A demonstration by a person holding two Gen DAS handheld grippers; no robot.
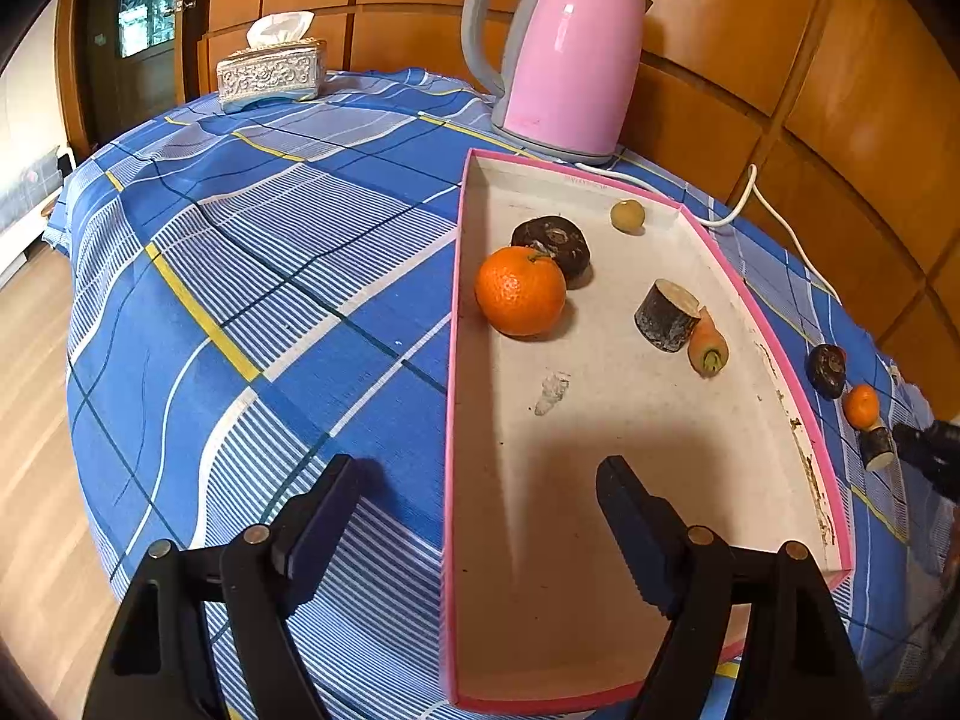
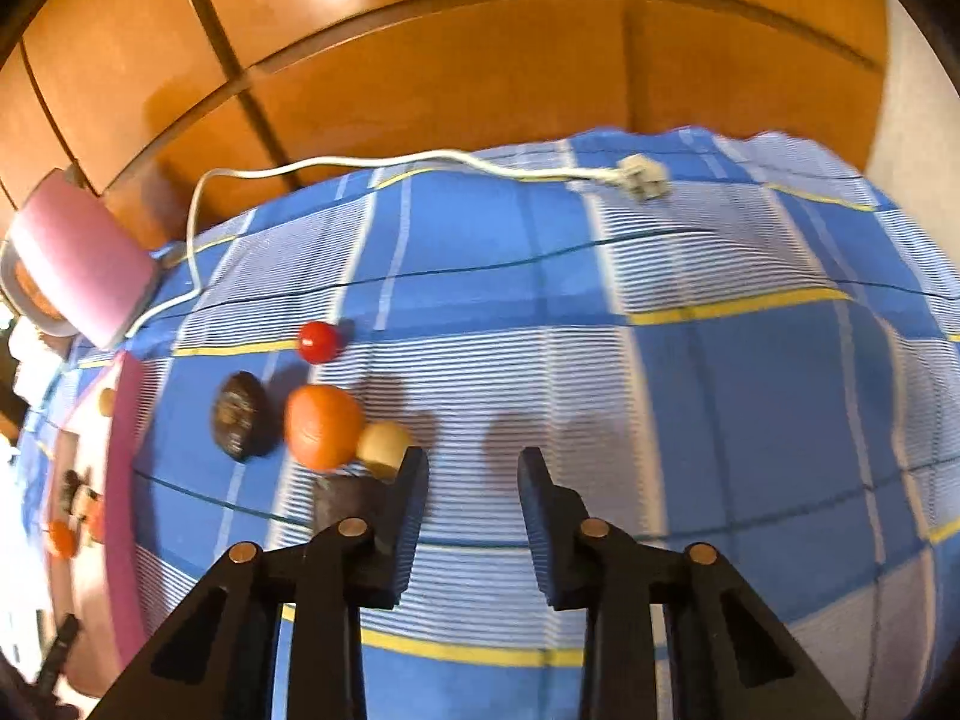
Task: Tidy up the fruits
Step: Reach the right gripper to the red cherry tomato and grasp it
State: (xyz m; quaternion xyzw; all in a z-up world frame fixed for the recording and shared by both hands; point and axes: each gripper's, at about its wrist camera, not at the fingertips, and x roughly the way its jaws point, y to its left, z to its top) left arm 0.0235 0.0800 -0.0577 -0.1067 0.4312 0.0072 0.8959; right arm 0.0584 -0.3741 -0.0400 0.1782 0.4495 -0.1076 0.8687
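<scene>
- The left hand-held gripper [image 1: 480,510] hangs wide open with nothing between its fingers; one finger is over the blue plaid cloth [image 1: 270,276] covering the desk, the other over the near end of the pink-rimmed tray [image 1: 600,705].
- The right hand-held gripper [image 2: 474,480] is also open and empty, low over the cloth, its left finger just beside a short dark-barked stub [image 2: 384,441] with a pale cut face.
- Inside the tray, whose white floor is scuffed and stained, lie a bright orange mandarin [image 1: 519,291], touching a dark wrinkled round fruit [image 1: 555,243] behind it, a dark cylinder piece [image 1: 667,315] with a pale cut top, and a small carrot piece [image 1: 708,347] against it.
- Farther in, near the tray's far wall, sits a small yellow-green round fruit [image 1: 627,216].
- On the cloth outside the tray, in the right wrist view, a second mandarin [image 2: 323,426] touches the stub, with a dark wrinkled fruit [image 2: 237,423] near it and a small glossy red fruit [image 2: 319,342] beyond.
- At the far edge stand a pink kettle [image 1: 570,54], its white cord [image 2: 360,165] trailing across the cloth, and a tissue box [image 1: 271,75].
</scene>
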